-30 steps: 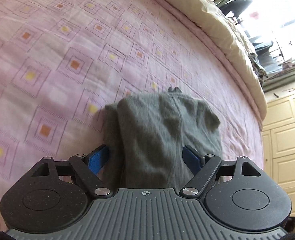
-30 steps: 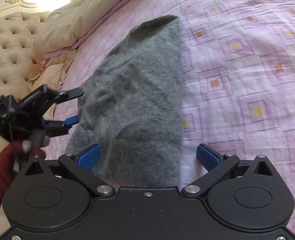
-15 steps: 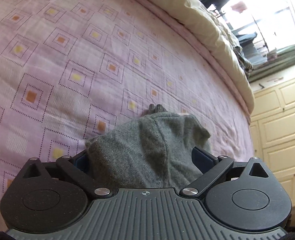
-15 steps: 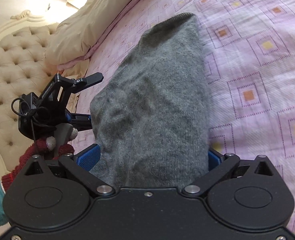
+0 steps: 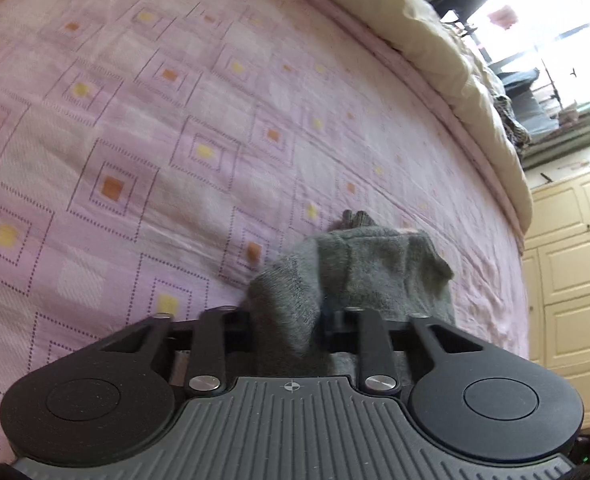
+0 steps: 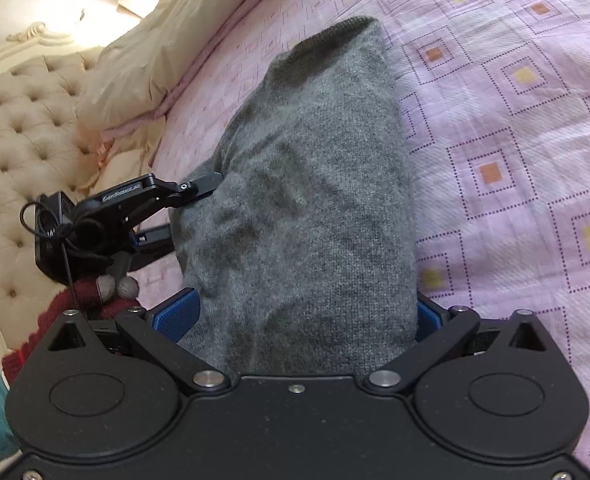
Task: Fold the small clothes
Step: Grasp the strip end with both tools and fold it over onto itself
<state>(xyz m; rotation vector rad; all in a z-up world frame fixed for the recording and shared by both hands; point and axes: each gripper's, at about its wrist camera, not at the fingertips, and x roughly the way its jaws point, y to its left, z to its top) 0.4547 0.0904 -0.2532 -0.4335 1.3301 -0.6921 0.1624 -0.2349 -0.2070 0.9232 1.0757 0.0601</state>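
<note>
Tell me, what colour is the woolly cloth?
Grey woolly cloth, clearest in the right wrist view.

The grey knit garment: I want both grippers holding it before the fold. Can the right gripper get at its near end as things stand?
Probably yes. The grey knit garment already lies between the open right gripper fingers, nothing covering it. The left gripper is shut on another edge, off to the side.

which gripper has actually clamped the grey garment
The left gripper: its jaws are pinched shut on a bunched edge of the grey garment. The right gripper is spread wide, the cloth lying loose between its blue pads.
</note>
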